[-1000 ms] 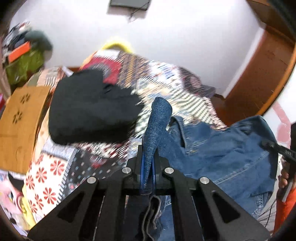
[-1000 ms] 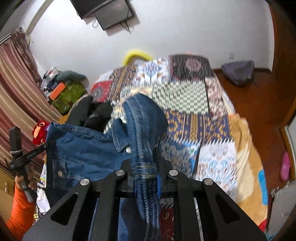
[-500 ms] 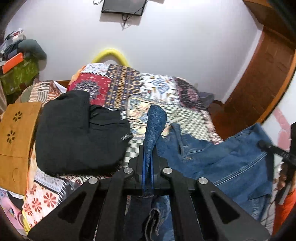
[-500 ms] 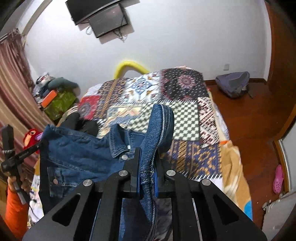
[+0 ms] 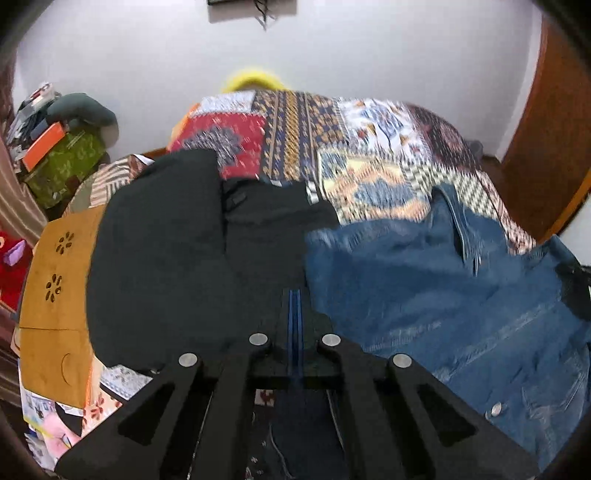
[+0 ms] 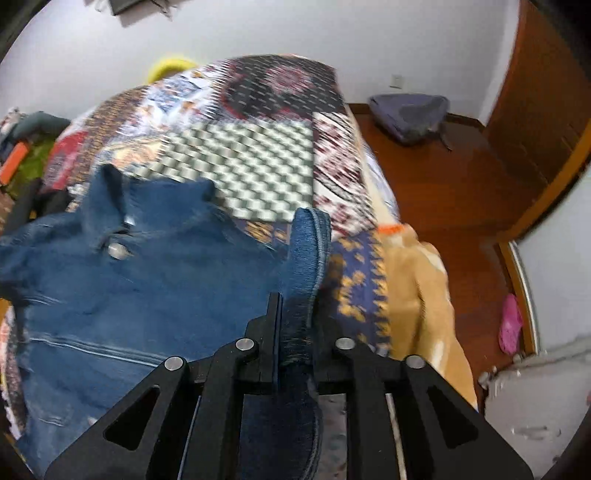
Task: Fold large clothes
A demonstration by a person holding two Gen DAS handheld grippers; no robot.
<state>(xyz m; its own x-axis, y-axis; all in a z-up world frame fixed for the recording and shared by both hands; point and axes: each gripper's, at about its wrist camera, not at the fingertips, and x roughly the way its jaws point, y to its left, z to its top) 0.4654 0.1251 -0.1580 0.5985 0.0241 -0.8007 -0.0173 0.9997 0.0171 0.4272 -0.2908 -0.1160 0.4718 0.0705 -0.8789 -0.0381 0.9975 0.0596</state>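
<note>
Both grippers now lower; denim jacket (image 6: 147, 288) spreads on quilt (image 6: 251, 166). L gripper (image 5: 295, 310) jaws closed, empty. R gripper (image 6: 295, 295) jaws opening, hem between.

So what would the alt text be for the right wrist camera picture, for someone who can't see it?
The right gripper has a fold of a blue denim jacket between its opening jaws, above a patchwork bedspread. Beyond the bed are a wooden floor, a grey bag and a white wall.

jacket (image 5: 424, 288): blue denim | bedspread (image 6: 258, 166): multicolour patchwork | garment (image 5: 166, 251): black | box (image 5: 51, 288): tan
</note>
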